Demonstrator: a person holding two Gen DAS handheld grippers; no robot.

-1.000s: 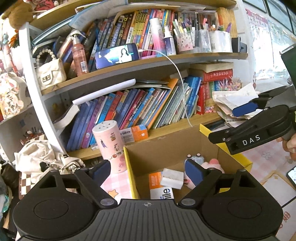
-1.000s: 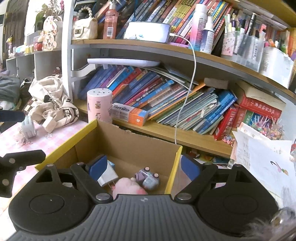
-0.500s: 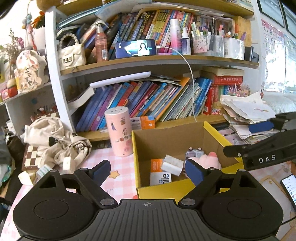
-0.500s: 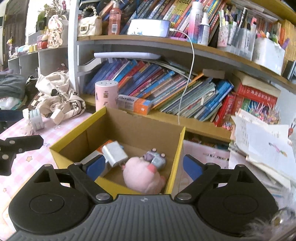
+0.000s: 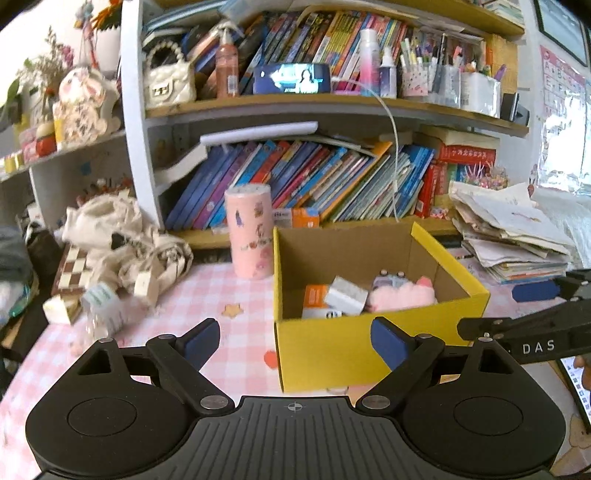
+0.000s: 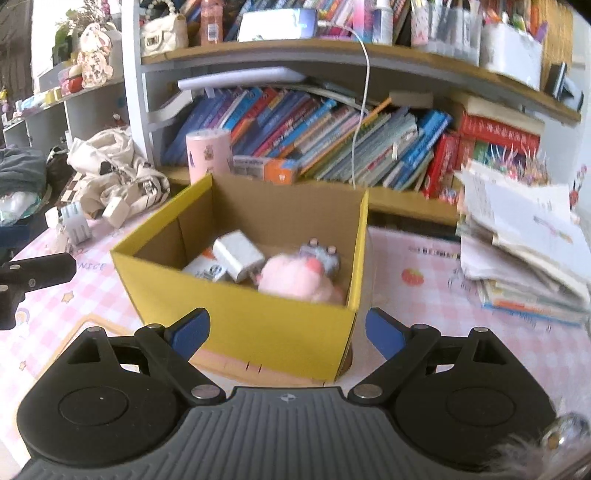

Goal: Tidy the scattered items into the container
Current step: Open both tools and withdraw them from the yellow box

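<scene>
Yellow box [image 5: 354,350] [image 6: 251,317] sat on pink checked surface [image 5: 236,295], holding pink plush [image 6: 295,280], white charger block [image 6: 238,254] and orange packet [image 5: 314,297]. Left gripper [image 5: 293,341] hung before box, fingers [image 5: 201,338] spread, empty. Right gripper [image 6: 286,332] likewise, fingers [image 6: 190,330] spread, empty. Small white comb-like item [image 5: 103,301] lay left, well apart from box.

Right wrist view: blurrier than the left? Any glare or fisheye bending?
Right wrist: motion smear on the paper stack and pink plush, phone screen washed out. Left wrist: sharper, shelf board bowed, window blown out.
</scene>
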